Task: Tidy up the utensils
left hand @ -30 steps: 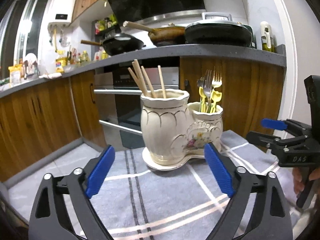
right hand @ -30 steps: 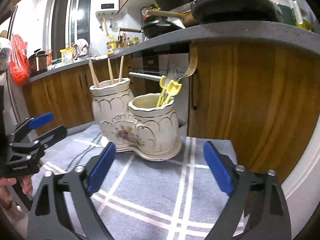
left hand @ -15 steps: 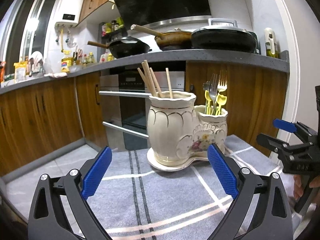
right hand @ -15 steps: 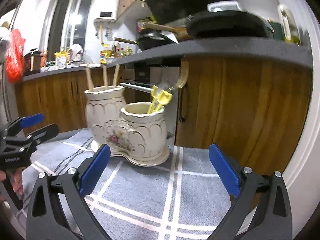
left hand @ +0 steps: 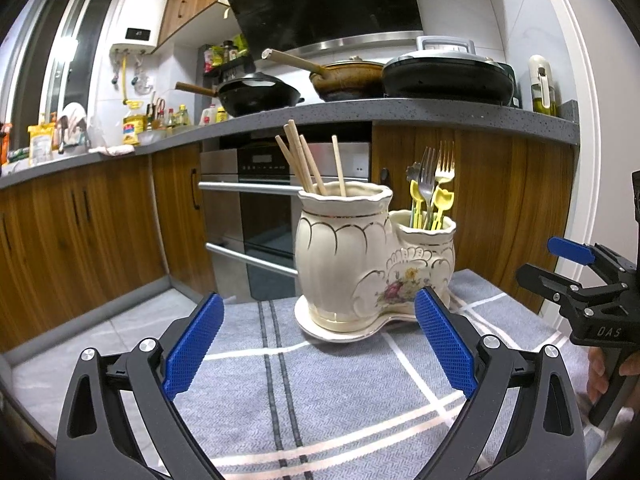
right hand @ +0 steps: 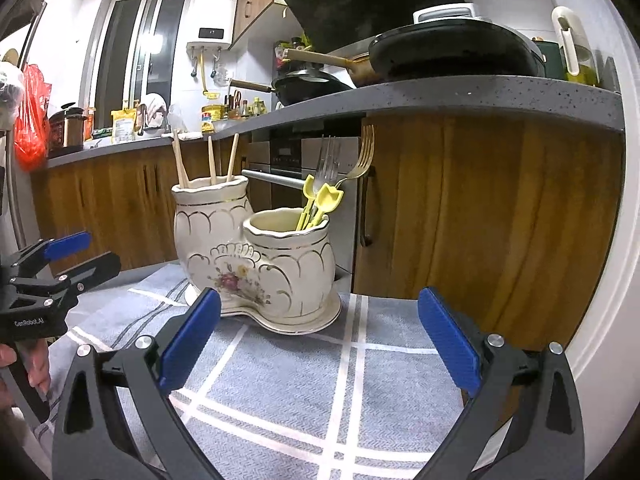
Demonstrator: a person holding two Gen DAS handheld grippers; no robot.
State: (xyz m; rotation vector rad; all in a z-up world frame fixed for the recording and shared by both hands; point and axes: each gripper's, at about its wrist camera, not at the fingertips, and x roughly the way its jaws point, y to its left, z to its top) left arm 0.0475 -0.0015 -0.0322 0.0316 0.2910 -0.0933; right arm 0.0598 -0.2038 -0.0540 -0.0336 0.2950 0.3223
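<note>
A cream ceramic double-pot holder (left hand: 360,264) stands on a grey checked cloth (left hand: 320,392). Its taller pot holds several wooden chopsticks (left hand: 308,160); its smaller pot holds metal forks (left hand: 434,172) and yellow plastic forks (left hand: 432,208). The holder also shows in the right wrist view (right hand: 256,256), with chopsticks (right hand: 210,160) and forks (right hand: 332,176). My left gripper (left hand: 316,344) is open and empty, a little short of the holder. My right gripper (right hand: 316,340) is open and empty, also short of it. Each gripper shows at the edge of the other's view.
Behind the cloth (right hand: 340,380) are wooden cabinets (left hand: 80,232), an oven (left hand: 264,216) and a grey counter (left hand: 400,110) with pans. A white door frame (right hand: 616,280) stands at the right. The cloth's front edge lies under the grippers.
Both grippers have drawn back and risen slightly, so the holder sits a bit farther off. Both stay open and empty. The holder has not moved.
</note>
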